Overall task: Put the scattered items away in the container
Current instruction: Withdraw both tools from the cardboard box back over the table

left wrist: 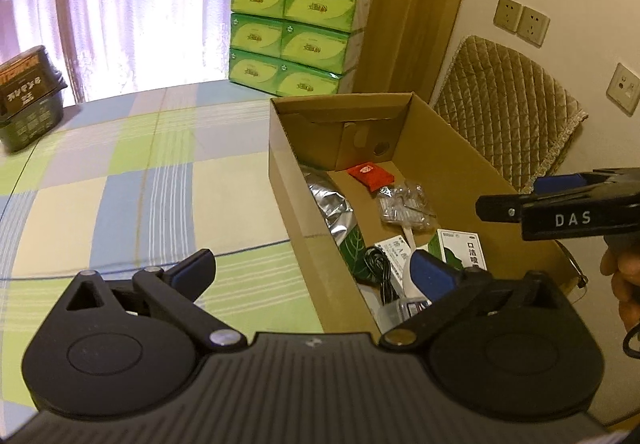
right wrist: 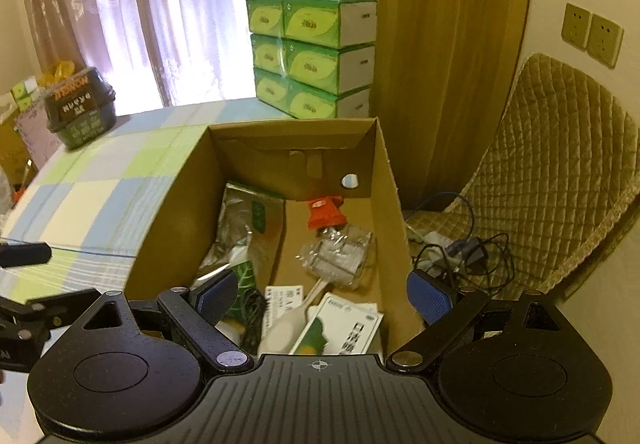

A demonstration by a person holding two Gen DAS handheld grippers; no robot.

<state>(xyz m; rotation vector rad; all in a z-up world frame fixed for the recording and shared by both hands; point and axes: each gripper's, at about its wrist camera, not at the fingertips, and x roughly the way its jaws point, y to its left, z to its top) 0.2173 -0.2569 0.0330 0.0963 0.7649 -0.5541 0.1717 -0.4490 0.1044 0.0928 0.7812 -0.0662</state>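
An open cardboard box [left wrist: 288,172] [right wrist: 172,212] stands on the checked tablecloth [left wrist: 140,184]. Inside lie a silver foil bag [left wrist: 332,200] [right wrist: 240,220], a red packet [left wrist: 370,176] [right wrist: 326,212], a clear plastic bag [left wrist: 408,204] [right wrist: 340,252], a white-and-green carton [left wrist: 460,248] [right wrist: 344,332] and a black cable [left wrist: 380,272] [right wrist: 252,316]. My left gripper [left wrist: 316,272] is open and empty, straddling the box's near left wall. My right gripper [right wrist: 322,296] hangs open and empty over the box's near end; in the left wrist view it [left wrist: 508,196] is held by a hand at the right.
A stack of green tissue packs [left wrist: 296,36] [right wrist: 312,52] stands behind the box. A dark noodle bowl [left wrist: 30,96] [right wrist: 80,108] sits at the table's far left. A quilted chair [left wrist: 508,112] [right wrist: 552,172] with tangled cables [right wrist: 460,248] stands right of the box.
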